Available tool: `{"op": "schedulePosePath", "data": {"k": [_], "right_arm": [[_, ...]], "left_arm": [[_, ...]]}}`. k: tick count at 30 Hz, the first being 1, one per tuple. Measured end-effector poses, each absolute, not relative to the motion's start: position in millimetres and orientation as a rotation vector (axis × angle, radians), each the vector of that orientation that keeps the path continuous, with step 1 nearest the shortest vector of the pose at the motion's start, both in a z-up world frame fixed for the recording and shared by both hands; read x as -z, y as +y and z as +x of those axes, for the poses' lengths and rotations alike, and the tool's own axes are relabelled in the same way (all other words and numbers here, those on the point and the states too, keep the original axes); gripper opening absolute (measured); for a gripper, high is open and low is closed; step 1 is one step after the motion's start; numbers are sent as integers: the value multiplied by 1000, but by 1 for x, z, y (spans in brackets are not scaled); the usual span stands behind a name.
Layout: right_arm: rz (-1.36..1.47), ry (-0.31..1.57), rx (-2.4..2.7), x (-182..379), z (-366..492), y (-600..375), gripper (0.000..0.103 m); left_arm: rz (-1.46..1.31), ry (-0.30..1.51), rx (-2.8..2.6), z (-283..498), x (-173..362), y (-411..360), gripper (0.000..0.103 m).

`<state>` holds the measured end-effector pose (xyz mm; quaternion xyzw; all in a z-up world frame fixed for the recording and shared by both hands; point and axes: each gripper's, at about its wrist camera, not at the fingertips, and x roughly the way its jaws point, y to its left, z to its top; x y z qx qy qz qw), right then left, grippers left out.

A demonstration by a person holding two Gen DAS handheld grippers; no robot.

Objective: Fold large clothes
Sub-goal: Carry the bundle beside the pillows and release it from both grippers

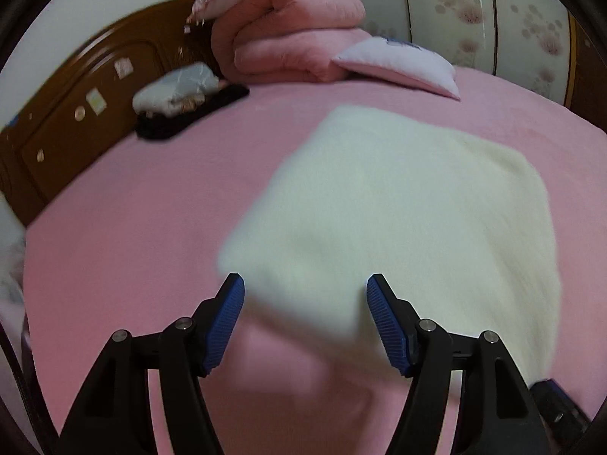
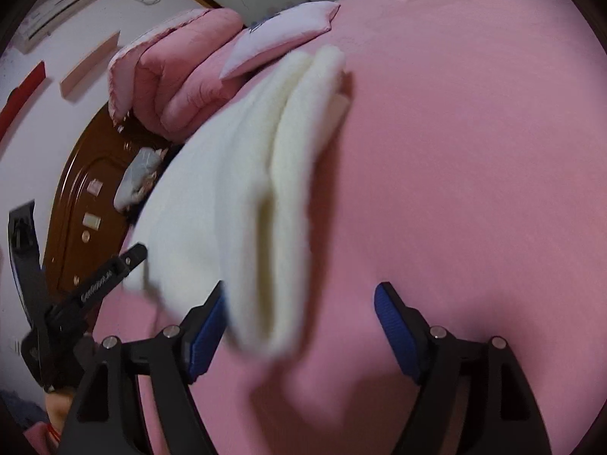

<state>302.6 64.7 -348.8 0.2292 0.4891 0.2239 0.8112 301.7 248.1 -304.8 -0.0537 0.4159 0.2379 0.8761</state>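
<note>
The cream garment (image 1: 398,212), folded into a thick stack, lies on the pink bedsheet (image 1: 132,227). The left gripper (image 1: 305,292) has its jaws spread wide, the garment's near edge between the blue pads (image 1: 227,322) but not pinched. The right gripper (image 2: 299,303) is likewise spread, the garment's layered edge just inside its left pad (image 2: 206,330). Motion blur smears the garment's near edge, so contact is hard to judge. Beyond the garment sit a pink quilt (image 1: 288,30) and a pillow (image 1: 398,64).
</note>
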Motion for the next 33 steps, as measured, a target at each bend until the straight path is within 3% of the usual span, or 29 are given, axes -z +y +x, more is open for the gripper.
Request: {"op": "schedulePosePath", "data": {"k": [8, 12, 14, 18, 23, 28, 30, 33], "right_arm": [[243, 1170, -342, 323, 128, -74, 77], [141, 1297, -130, 296, 62, -166, 79], [144, 1314, -43, 268, 39, -209, 80], [171, 1284, 66, 194, 3, -279, 92], [214, 1249, 63, 118, -22, -319, 98], [153, 1238, 51, 57, -18, -318, 99], [138, 1226, 68, 39, -17, -310, 99], [165, 1178, 47, 14, -25, -301, 99]], "left_arm": [[-287, 1132, -464, 165, 320, 125, 66], [-188, 1265, -300, 99, 297, 35, 66], [-114, 1264, -208, 72, 270, -1, 67], [-32, 1310, -53, 32, 209, -70, 72], [193, 1173, 21, 16, 125, -138, 72], [12, 1173, 162, 18, 52, -161, 73], [-40, 1145, 158, 10, 24, -160, 82], [-35, 1088, 121, -10, -6, -157, 84]]}}
